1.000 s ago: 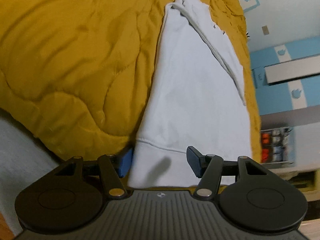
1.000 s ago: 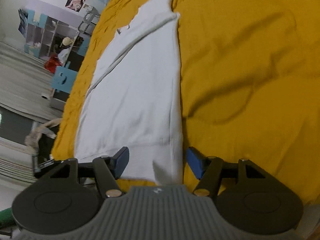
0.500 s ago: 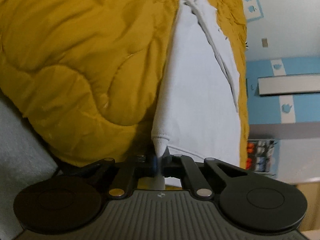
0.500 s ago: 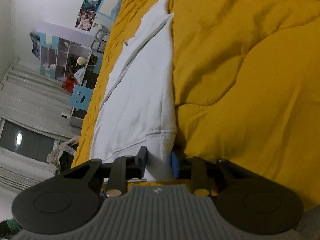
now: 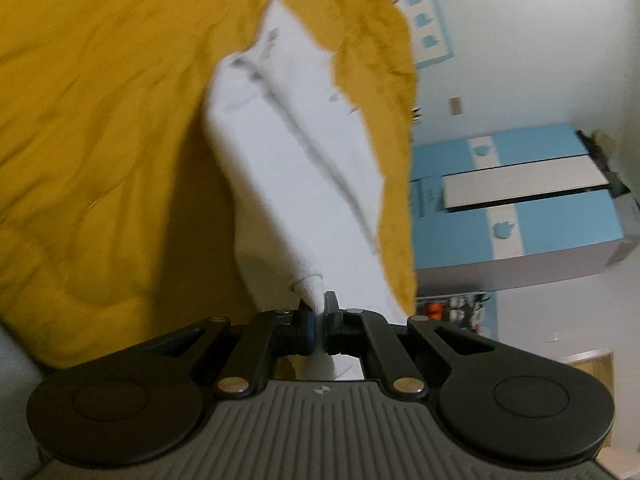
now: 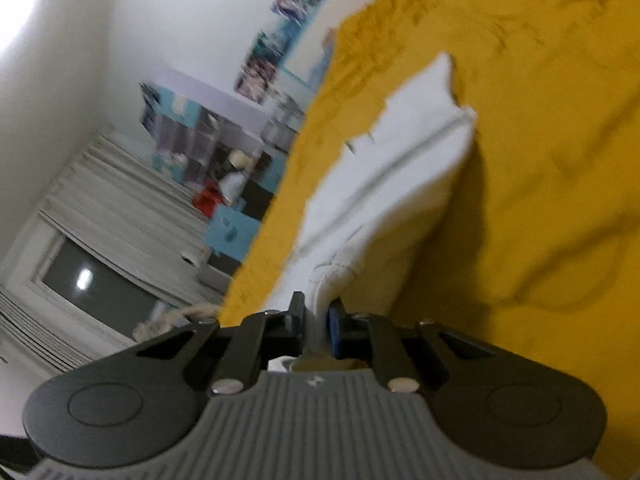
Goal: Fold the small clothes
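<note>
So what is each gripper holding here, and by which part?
Both hold the white garment by its near hem: the left gripper pinches one corner, and the right gripper, its jaws just closing, pinches the other. The garment lies on the yellow quilt.

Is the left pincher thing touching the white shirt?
Touching. In the left wrist view, the left gripper has its jaws shut on a bunched corner of the white shirt, with cloth squeezed between the pads above the yellow quilt.
</note>
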Demonstrator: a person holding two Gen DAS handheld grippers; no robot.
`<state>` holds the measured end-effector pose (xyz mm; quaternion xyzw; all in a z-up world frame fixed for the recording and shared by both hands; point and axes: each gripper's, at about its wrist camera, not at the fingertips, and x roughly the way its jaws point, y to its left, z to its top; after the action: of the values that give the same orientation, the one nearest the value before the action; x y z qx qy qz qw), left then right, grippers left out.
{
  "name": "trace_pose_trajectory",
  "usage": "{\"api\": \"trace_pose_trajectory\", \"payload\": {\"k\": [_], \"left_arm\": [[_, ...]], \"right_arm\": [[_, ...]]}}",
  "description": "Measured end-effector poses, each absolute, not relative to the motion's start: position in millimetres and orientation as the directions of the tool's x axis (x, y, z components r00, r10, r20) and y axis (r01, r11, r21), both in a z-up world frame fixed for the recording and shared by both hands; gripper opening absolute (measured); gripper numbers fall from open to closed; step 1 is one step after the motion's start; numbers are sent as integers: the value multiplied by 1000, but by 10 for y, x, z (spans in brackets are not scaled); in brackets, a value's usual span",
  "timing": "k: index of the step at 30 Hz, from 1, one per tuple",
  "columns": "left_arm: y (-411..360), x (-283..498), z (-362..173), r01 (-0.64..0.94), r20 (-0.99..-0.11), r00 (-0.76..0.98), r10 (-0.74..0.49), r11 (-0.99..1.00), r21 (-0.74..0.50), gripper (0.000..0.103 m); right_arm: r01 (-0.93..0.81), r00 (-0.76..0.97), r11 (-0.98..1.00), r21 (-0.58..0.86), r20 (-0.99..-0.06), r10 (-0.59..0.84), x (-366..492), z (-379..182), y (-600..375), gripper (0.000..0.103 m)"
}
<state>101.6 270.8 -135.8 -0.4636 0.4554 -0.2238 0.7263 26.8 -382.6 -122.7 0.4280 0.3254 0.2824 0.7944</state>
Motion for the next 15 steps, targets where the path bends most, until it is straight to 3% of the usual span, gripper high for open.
{"api": "trace_pose_trajectory", "payload": {"k": [9, 15], "left_arm": [[2558, 1522, -701, 20, -499, 537, -681, 601, -799, 3], [2428, 1816, -361, 83, -519, 548, -656, 660, -747, 3]], "right_arm": [[-213, 732, 437, 874, -153, 664, 650, -737, -3811, 6], [-295, 726, 525, 798, -170, 666, 1089, -362, -3734, 6]]}}
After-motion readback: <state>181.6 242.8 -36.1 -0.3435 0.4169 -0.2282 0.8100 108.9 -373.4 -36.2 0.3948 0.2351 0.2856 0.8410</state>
